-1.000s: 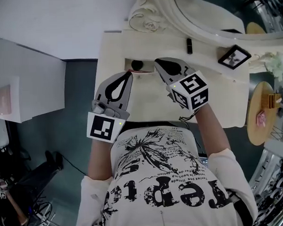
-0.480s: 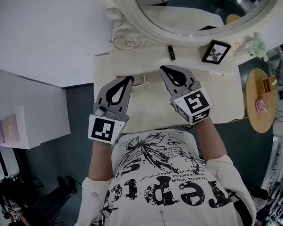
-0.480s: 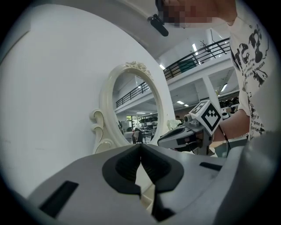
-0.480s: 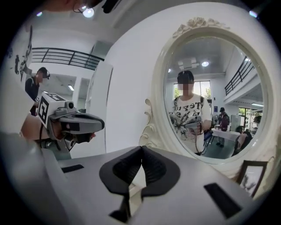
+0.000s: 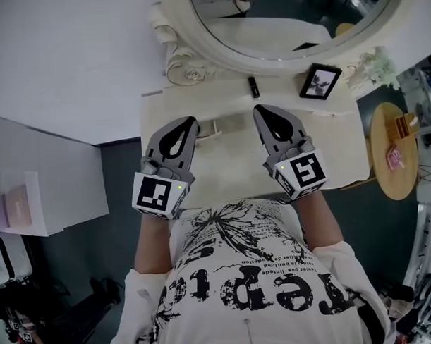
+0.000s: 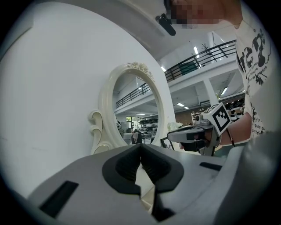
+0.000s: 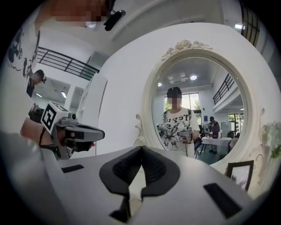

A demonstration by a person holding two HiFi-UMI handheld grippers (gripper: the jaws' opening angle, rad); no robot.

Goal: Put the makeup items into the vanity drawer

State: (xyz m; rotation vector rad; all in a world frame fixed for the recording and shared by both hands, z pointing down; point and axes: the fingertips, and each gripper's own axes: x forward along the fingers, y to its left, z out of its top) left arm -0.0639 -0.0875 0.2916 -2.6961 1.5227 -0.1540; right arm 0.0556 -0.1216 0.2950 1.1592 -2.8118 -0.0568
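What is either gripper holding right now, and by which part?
Nothing is held. The left gripper and the right gripper both have their jaws shut together, with no item between them.

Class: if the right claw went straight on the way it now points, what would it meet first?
Most likely the mirror frame, at its lower left side. The right claw points level at it, though depth is hard to judge.

An oval mirror (image 5: 288,20) with an ornate cream frame fills the top. Just below its rim stands a small black picture frame (image 5: 320,81) (set at an angle), with pale flowers (image 5: 378,62) nearby. At the right, a round wooden side table (image 5: 387,186) holds a small pink object (image 5: 395,157).
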